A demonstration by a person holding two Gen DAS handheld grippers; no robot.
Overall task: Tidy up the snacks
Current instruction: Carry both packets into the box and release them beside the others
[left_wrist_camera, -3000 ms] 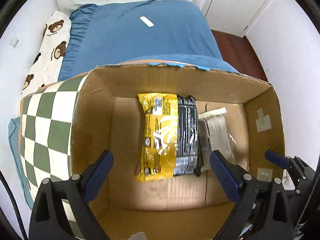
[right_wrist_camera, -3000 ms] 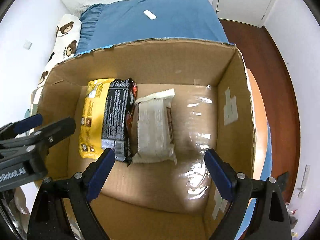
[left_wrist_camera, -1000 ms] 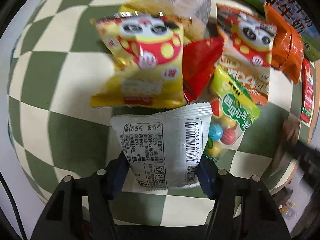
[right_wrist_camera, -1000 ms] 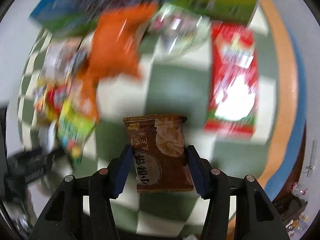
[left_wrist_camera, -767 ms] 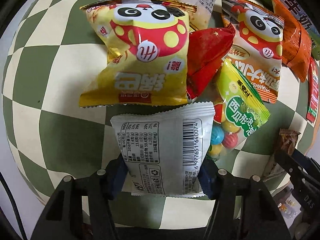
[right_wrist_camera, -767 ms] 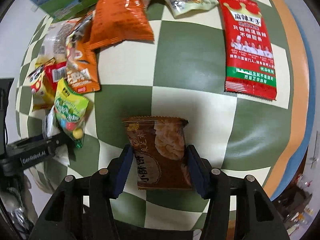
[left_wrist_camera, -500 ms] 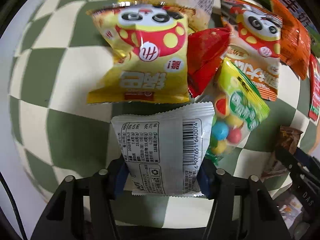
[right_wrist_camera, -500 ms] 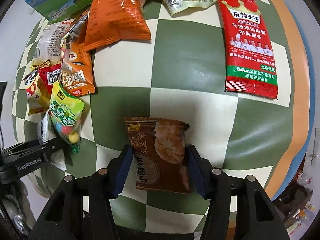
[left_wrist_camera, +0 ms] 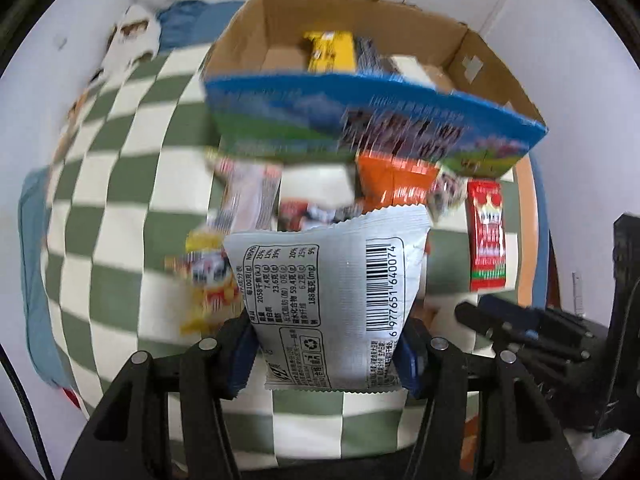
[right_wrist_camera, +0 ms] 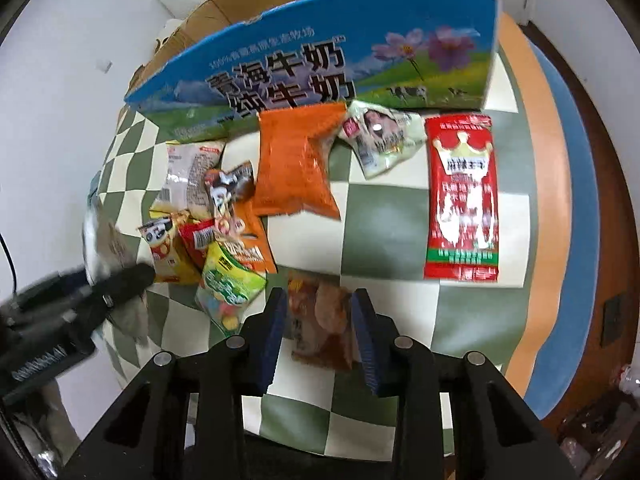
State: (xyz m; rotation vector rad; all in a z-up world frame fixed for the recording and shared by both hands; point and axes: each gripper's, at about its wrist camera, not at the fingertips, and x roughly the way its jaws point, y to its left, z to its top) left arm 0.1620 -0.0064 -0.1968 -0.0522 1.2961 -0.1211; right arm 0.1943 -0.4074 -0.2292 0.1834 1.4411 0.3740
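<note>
My left gripper [left_wrist_camera: 326, 354] is shut on a white snack packet [left_wrist_camera: 332, 300] with a barcode, held up above the checked cloth. My right gripper [right_wrist_camera: 320, 332] is shut on a small brown cracker packet [right_wrist_camera: 322, 320], squeezed between its blue pads. The open milk carton box [left_wrist_camera: 360, 128] stands at the far side, with a yellow packet [left_wrist_camera: 330, 50] and others inside. In the right wrist view the box's blue front [right_wrist_camera: 320, 68] faces me. Loose snacks lie before it: an orange bag [right_wrist_camera: 294, 164], a red packet [right_wrist_camera: 462, 196], a green candy bag [right_wrist_camera: 228, 284].
The green and white checked cloth [right_wrist_camera: 384, 220] covers the surface, with an orange and blue edge [right_wrist_camera: 560, 220] at the right. A heap of small packets [right_wrist_camera: 192, 208] lies at the left. A bed with blue bedding [left_wrist_camera: 184, 28] is beyond the box.
Both grippers have risen off the cloth with their packets, and the box has come into view. The right jaws have squeezed tighter on the brown packet.
</note>
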